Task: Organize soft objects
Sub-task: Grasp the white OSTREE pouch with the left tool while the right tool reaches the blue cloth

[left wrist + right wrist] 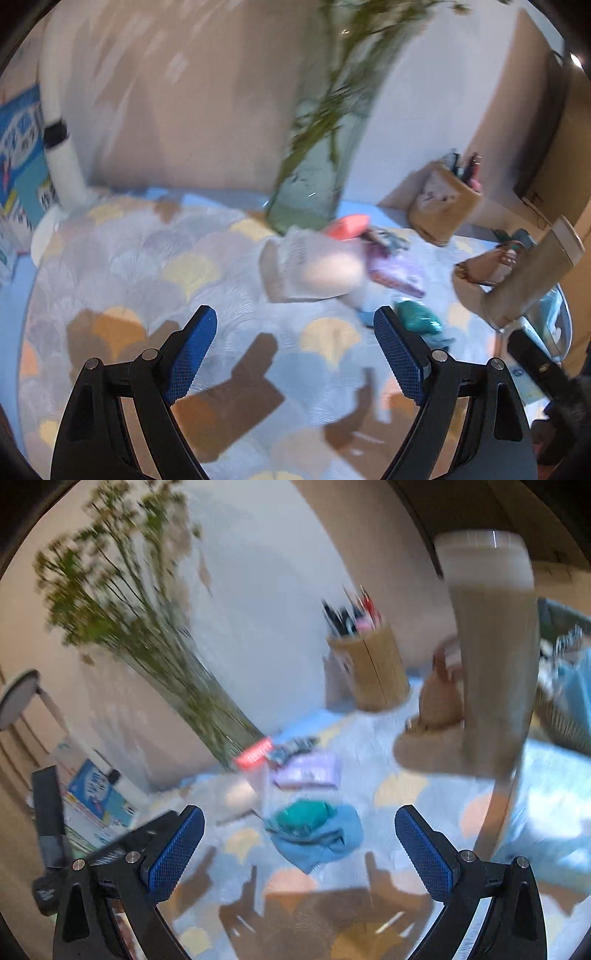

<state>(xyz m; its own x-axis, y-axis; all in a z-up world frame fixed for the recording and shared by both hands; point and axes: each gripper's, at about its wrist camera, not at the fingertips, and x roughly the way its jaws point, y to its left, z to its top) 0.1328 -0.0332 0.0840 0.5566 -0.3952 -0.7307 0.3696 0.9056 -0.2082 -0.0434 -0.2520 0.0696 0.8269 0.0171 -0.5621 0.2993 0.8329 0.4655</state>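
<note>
Patterned tablecloth (147, 266) lies blurred under both wide-open, empty grippers, left (295, 354) and right (299, 853). Soft items (384, 258) heap by the vase (314, 184), hard to identify. Only the right view shows the teal bundle on blue cloth (325, 838) clearly.

I find no legible text. The blue box (22, 155) by the wall bears printed characters, too blurred to read; faint print on the white packet (306, 258) is likewise unreadable.
</note>
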